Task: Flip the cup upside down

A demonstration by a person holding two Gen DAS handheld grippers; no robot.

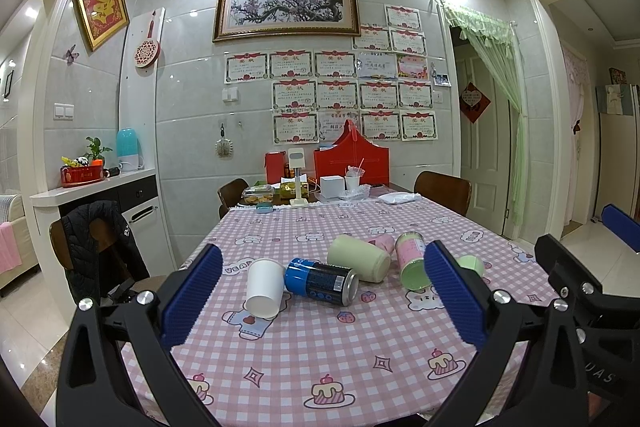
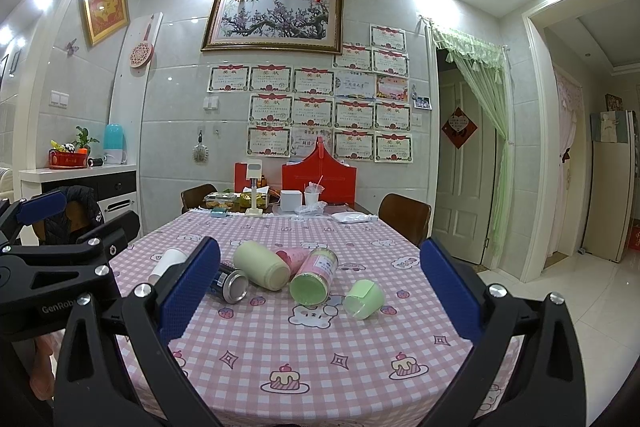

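While my tongs hang spread wide, cups lie toppled ahead.
White cup (image 1: 263, 287) lies between my left tongs (image 1: 324, 301); green cup (image 2: 363, 299) between my right tongs (image 2: 320, 301).

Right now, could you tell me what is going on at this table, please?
A person holds the left gripper and right gripper above the pink checked tablecloth, both jaws open and empty. Nothing is grasped yet. A white paper cup, blue drink can, cream cylindrical cup, green-and-pink jar and small light-green cup all lie on their sides.
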